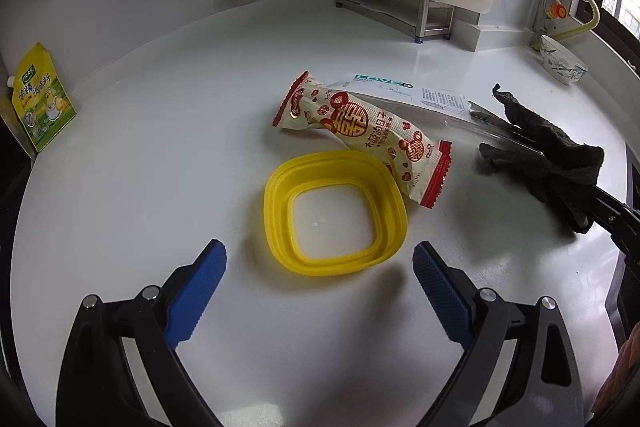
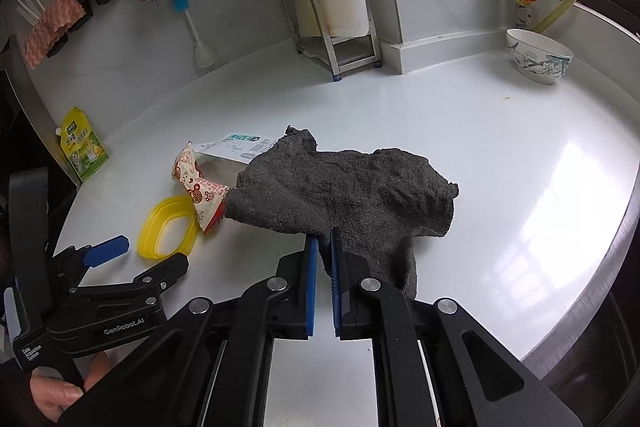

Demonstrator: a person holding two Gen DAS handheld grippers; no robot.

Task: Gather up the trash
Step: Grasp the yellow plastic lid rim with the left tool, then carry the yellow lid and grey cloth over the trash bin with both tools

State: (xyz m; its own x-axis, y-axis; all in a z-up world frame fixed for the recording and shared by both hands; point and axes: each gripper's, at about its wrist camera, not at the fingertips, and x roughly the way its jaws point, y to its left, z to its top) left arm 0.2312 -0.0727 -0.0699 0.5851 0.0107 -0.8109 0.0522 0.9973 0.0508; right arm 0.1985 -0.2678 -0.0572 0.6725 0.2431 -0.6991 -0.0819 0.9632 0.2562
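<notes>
Biggest worry is the grey cloth (image 2: 348, 183) – the right gripper (image 2: 325, 251) has its fingers pinching one edge, so the rest drapes and could drag the snack wrapper (image 1: 360, 131) or clear packet (image 1: 408, 93) along; the surface (image 1: 160, 167) has open room to the right, though its rim curves close there; the left gripper (image 1: 320, 279), fingers spread and empty, hangs just short of the yellow ring (image 1: 334, 211), which might skate away if nudged.

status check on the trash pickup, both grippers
Right gripper shut on dark grey cloth. Left gripper open, over yellow plastic ring. Red-and-cream snack wrapper on white counter, touching ring, partly behind cloth.
</notes>
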